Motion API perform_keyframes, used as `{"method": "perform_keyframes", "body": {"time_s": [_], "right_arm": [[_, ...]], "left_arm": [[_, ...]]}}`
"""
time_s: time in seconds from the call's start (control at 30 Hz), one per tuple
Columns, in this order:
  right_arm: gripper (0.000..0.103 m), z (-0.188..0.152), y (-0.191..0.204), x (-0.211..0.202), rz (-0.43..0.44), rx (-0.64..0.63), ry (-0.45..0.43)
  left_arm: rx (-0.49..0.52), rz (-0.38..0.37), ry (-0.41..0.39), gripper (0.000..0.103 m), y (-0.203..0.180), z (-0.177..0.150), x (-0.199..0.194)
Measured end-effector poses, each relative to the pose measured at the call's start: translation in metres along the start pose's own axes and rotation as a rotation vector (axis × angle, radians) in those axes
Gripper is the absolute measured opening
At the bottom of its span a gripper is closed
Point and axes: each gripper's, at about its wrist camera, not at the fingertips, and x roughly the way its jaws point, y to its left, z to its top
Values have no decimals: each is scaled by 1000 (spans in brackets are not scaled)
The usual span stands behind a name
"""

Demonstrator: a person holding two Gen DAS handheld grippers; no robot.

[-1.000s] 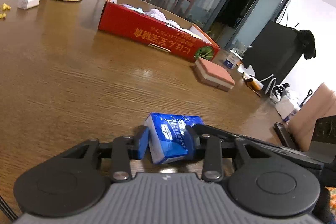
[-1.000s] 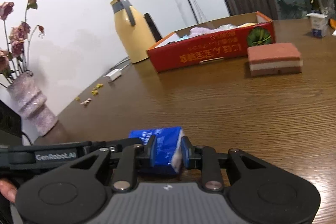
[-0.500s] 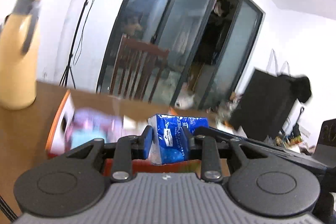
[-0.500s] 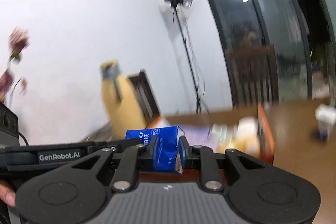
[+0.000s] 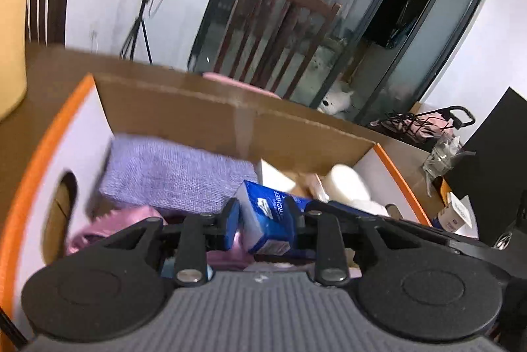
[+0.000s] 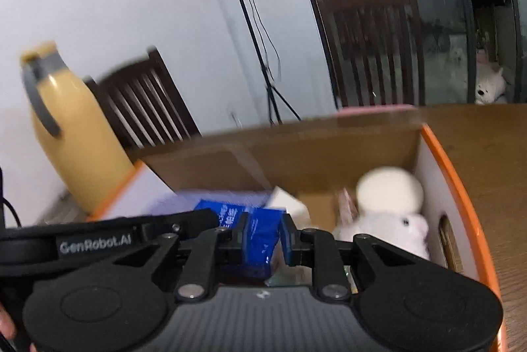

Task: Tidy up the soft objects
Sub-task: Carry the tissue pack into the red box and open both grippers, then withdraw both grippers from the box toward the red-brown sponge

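A blue tissue pack [image 5: 263, 210] [image 6: 260, 233] hangs in the air, gripped from both sides. My left gripper [image 5: 262, 219] is shut on one end and my right gripper [image 6: 265, 236] is shut on the other. The pack is just above the open cardboard box with orange edges [image 5: 230, 101] [image 6: 454, 187]. Inside the box lie a purple knitted cloth [image 5: 171, 174], a pink cloth [image 5: 108, 226] and a white plush toy [image 6: 388, 193]. The left gripper's black arm [image 6: 131, 236] crosses the right wrist view from the left.
The box stands on a brown wooden table [image 6: 487, 134]. A yellow thermos jug [image 6: 72, 137] is left of the box. Wooden chairs [image 6: 372, 48] [image 5: 280, 32] and a light stand [image 6: 250, 22] are behind it. A small carton [image 5: 457, 213] sits right of the box.
Both grippers lifted the tissue pack off the table and carried it forward to the box, which has gone from far away to filling the lower part of both views.
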Motion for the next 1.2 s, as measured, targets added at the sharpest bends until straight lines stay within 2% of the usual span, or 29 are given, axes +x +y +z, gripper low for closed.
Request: {"method": "perform_keyframes", "body": {"time_s": [0.13, 0.23, 0.33, 0.37, 0.43, 0.5, 0.53, 0.63, 0.73, 0.8, 0.87, 0.93, 1.0, 1.03, 1.07, 1.2], "right_arm": [[18, -2, 5, 0, -33, -21, 17], [18, -2, 1, -5, -41, -10, 2], [24, 5, -2, -14, -64, -22, -23], [30, 8, -2, -19, -71, -29, -37], [37, 12, 1, -35, -76, -47, -79], [47, 14, 7, -60, -51, -63, -137], [56, 12, 11, -75, -33, -79, -167], [59, 0, 23, -125, -2, -126, -238], [64, -10, 37, -173, -7, -167, -287], [67, -16, 46, -206, -15, -201, -320], [73, -24, 54, -240, -19, -229, -354], [79, -37, 59, -273, -21, -243, -385], [81, -52, 59, -299, -16, -245, -396], [82, -52, 59, -299, -16, -245, -396], [83, -68, 57, -318, -7, -236, -388], [85, -111, 52, -346, -6, -197, -341]], "left_arm": [[26, 20, 8, 28, -5, -4, -2], [26, 30, -2, 35, -6, -3, -5], [18, 41, -9, 51, -5, -1, -11], [22, 39, -20, 56, -6, 1, -17], [33, 16, -51, 58, -9, 3, -31], [44, 2, -108, 58, -11, -1, -58], [55, 9, -133, 58, -13, -5, -71], [123, 62, -171, 58, -20, -19, -113], [153, 87, -206, 61, -31, -32, -162], [184, 88, -251, 67, -42, -45, -199], [232, 108, -311, 78, -55, -65, -237], [273, 119, -353, 80, -65, -88, -266], [294, 124, -376, 83, -71, -113, -292], [293, 125, -382, 83, -73, -122, -303], [286, 128, -386, 83, -74, -134, -314], [263, 136, -391, 86, -73, -176, -346]]}}
